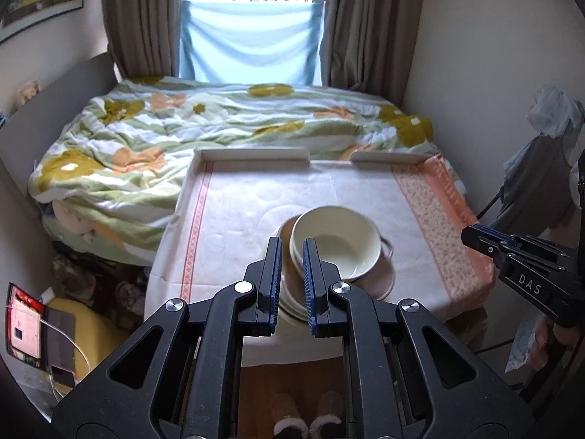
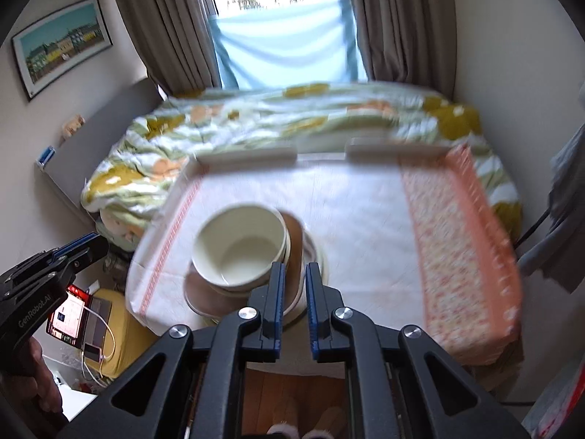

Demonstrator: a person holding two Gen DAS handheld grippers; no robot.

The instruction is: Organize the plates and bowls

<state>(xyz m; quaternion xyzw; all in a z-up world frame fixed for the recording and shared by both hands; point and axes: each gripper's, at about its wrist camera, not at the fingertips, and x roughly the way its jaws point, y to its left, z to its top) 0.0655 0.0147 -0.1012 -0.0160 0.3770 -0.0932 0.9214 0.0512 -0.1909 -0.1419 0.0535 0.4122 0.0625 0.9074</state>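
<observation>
Far left in my left wrist view I see a red-cased tablet [image 1: 25,329] leaning by a yellow cushion [image 1: 91,325] on the floor, with the quilted bed [image 1: 164,135] behind.

My left gripper [image 1: 292,285] hovers at the near edge of the table [image 1: 237,205], which is covered by a white cloth with orange borders. Its jaws stand a narrow gap apart, holding nothing, and they cover the near rim of the stack.

The stack of plates [image 1: 292,296] sits at the near middle of the table. I count at least two plates, one pale and one brown inside, but blur and the gripper fingers keep me from an exact number. On top rest two nested cream bowls [image 1: 338,241], the upper one empty, leaning toward the right of the stack in this view. A pair of slippers [image 1: 307,417] shows on the floor below, partly cut off.

To the right, my right gripper [image 1: 471,236] enters from the edge; only its tip shows here. In its own view the right gripper [image 2: 294,300] has jaws slightly parted, nothing between them, over the near right rim of the plates. That view is motion-blurred, so plate edges smear together. Grey clothing [image 1: 541,168] hangs at far right.
</observation>
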